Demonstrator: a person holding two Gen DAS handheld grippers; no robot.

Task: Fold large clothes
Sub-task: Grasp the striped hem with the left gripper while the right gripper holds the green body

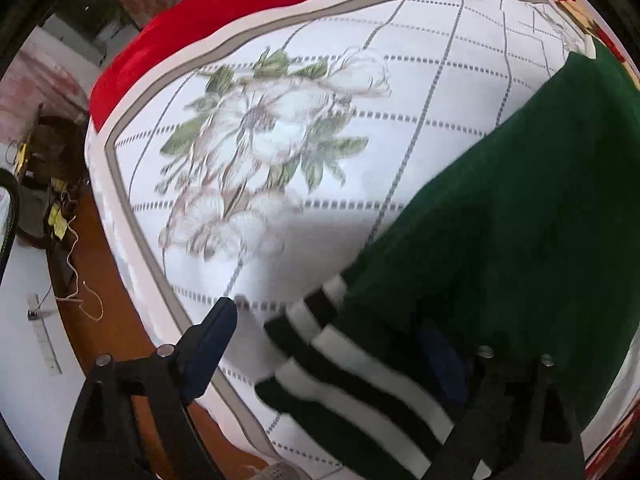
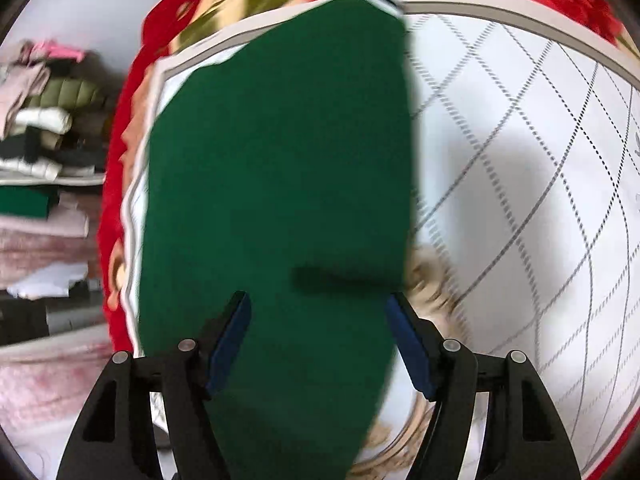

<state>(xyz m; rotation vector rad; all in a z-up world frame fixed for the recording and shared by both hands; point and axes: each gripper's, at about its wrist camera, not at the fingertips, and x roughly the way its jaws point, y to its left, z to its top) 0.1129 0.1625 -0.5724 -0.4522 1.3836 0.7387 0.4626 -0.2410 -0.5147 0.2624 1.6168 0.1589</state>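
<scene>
Garment [image 1: 500, 240] in dark green, its cuff striped black and white, lies on the white floral quilt [image 1: 260, 140] in the left wrist view; the left gripper [image 1: 340, 344] is spread, pads clear. No writing is legible. Right wrist view: right gripper [image 2: 318, 340] spread over the garment [image 2: 280, 160]; folded clothes [image 2: 44, 120] are stacked left of the quilt [image 2: 520, 160].

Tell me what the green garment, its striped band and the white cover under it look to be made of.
Green garment: probably a soft matte knit or fleece; no sheen, though blur hides the weave.
Striped band: likely ribbed knit trim, black and white bars at the garment's end.
White cover: seemingly smooth printed cotton or polyester, flat with a flower print and a dotted grid.
</scene>
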